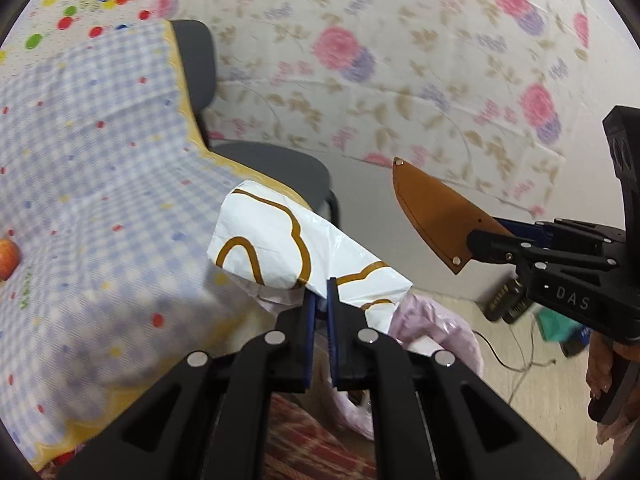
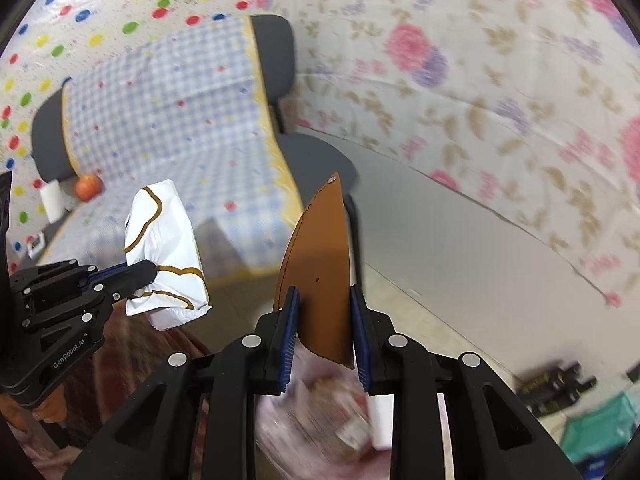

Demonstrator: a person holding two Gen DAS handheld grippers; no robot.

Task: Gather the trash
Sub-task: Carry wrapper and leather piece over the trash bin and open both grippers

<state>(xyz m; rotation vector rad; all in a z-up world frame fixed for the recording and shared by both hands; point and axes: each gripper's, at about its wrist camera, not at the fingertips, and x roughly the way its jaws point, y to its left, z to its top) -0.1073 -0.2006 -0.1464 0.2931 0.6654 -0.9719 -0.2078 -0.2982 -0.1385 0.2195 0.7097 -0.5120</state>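
My left gripper (image 1: pixel 321 300) is shut on a crumpled white plastic wrapper with brown lines (image 1: pixel 280 248) and holds it in the air beside the table edge; the wrapper also shows in the right wrist view (image 2: pixel 164 248). My right gripper (image 2: pixel 324 312) is shut on a brown leather knife sheath (image 2: pixel 320 260), point up; it also shows in the left wrist view (image 1: pixel 436 216). Below both grippers is a bin lined with a pink bag (image 1: pixel 436 332), with trash inside (image 2: pixel 328 408).
A table with a blue checked cloth (image 1: pixel 100 184) holds an apple (image 1: pixel 8 258) and a white roll (image 2: pixel 52 200). A grey chair (image 1: pixel 280 168) stands behind it. A floral sheet covers the wall. Dark bottles (image 2: pixel 556 384) and a green crate (image 2: pixel 600 428) sit on the floor.
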